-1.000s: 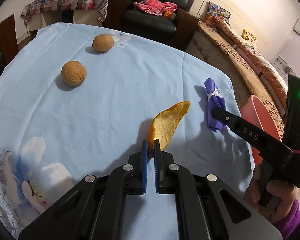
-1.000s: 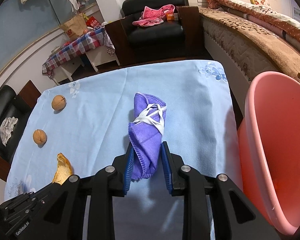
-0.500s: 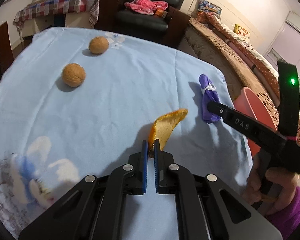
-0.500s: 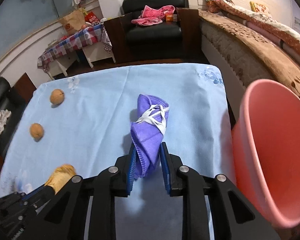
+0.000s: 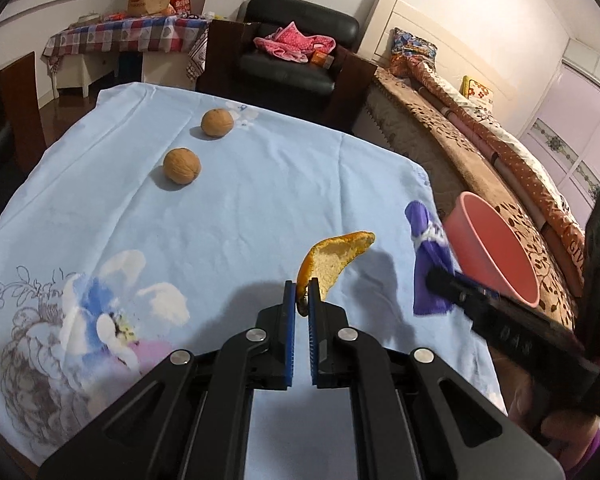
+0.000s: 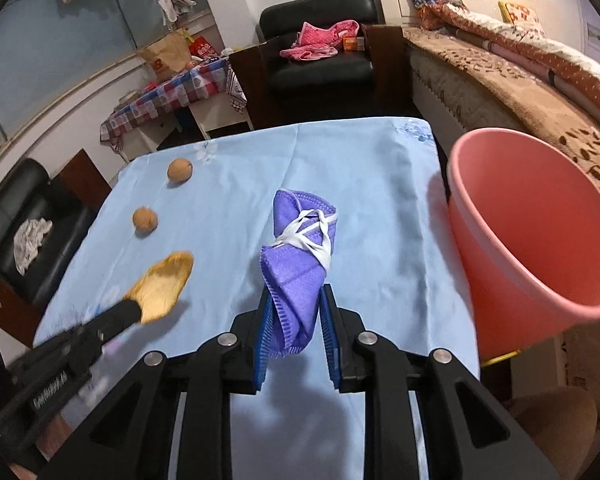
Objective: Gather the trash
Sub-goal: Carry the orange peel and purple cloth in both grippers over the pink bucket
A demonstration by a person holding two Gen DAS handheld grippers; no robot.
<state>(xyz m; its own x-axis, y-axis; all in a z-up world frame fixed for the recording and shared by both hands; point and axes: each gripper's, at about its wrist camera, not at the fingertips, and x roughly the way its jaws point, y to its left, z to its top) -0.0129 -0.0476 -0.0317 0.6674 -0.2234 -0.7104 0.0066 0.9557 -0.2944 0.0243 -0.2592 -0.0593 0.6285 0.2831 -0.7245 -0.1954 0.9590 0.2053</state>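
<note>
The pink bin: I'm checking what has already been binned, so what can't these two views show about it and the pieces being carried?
- Pink bin: bottom hidden by its own wall, right wrist view; the right gripper cuts it off in the left wrist view.
- Purple mask: motion-blurred, left wrist view.
- Orange peel: blurred, right wrist view.

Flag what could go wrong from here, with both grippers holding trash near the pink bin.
1. The left gripper pinches only the tip of the orange peel; it could slip out short of the pink bin.
2. The folded purple mask sticks out well past the right gripper and may catch the bin's rim.
</note>
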